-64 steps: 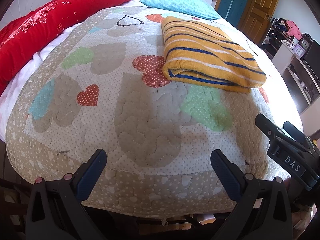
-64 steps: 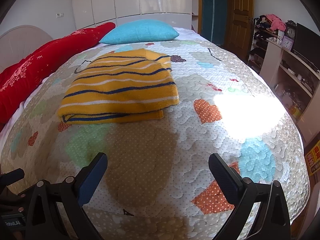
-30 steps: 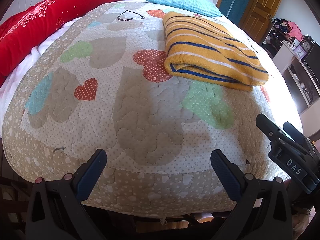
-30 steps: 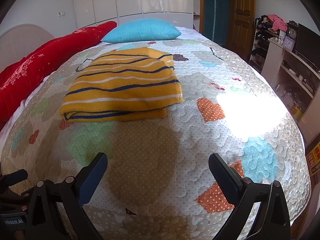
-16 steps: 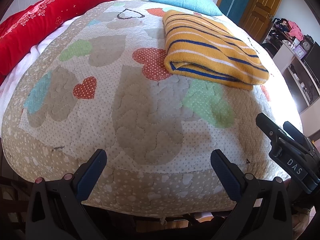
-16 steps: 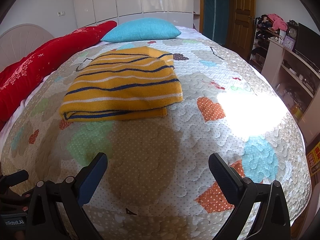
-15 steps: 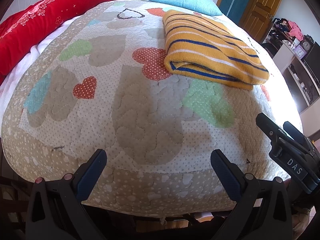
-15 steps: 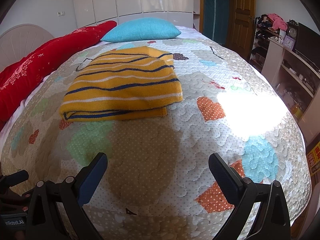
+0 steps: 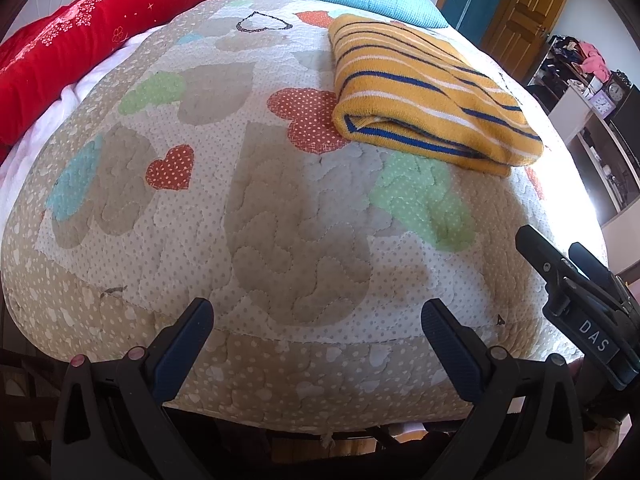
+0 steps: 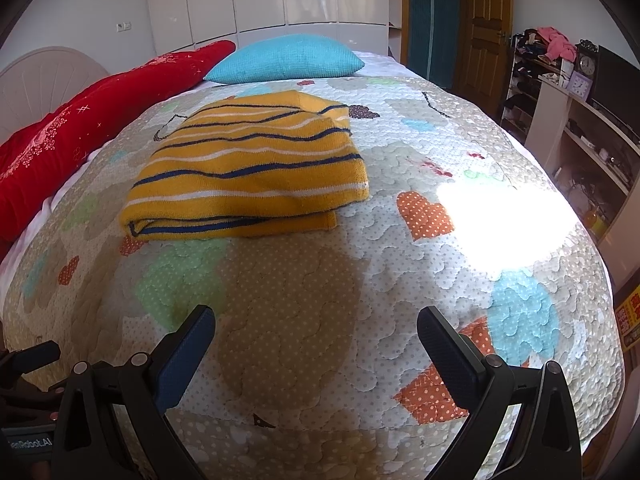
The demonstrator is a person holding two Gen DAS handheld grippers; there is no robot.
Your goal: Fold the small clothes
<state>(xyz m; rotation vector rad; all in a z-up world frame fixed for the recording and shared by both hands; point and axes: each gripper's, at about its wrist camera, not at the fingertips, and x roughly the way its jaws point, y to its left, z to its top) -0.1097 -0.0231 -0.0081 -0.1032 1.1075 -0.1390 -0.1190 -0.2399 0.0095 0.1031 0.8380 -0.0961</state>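
A yellow knit garment with blue and white stripes (image 9: pixel 424 92) lies folded into a flat bundle on the heart-patterned quilt (image 9: pixel 280 216); the right wrist view shows the same folded garment (image 10: pixel 248 176) in the middle of the bed. My left gripper (image 9: pixel 316 320) is open over the quilt's near edge, well short of the garment, with nothing between its fingers. My right gripper (image 10: pixel 316 320) is open too, near the foot of the bed, also empty. The right gripper's body (image 9: pixel 580 312) shows at the right edge of the left wrist view.
A long red cushion (image 10: pixel 80 128) runs along the left side of the bed and a turquoise pillow (image 10: pixel 288 58) lies at the head. Shelves with clutter and a clock (image 10: pixel 576 92) stand to the right, beside a wooden door (image 10: pixel 484 24). A bright sun patch (image 10: pixel 504 220) falls on the quilt.
Both grippers stay open and empty. The left wrist view has shifted slightly, so the garment sits a little nearer and lower in it. The garment itself has not moved.
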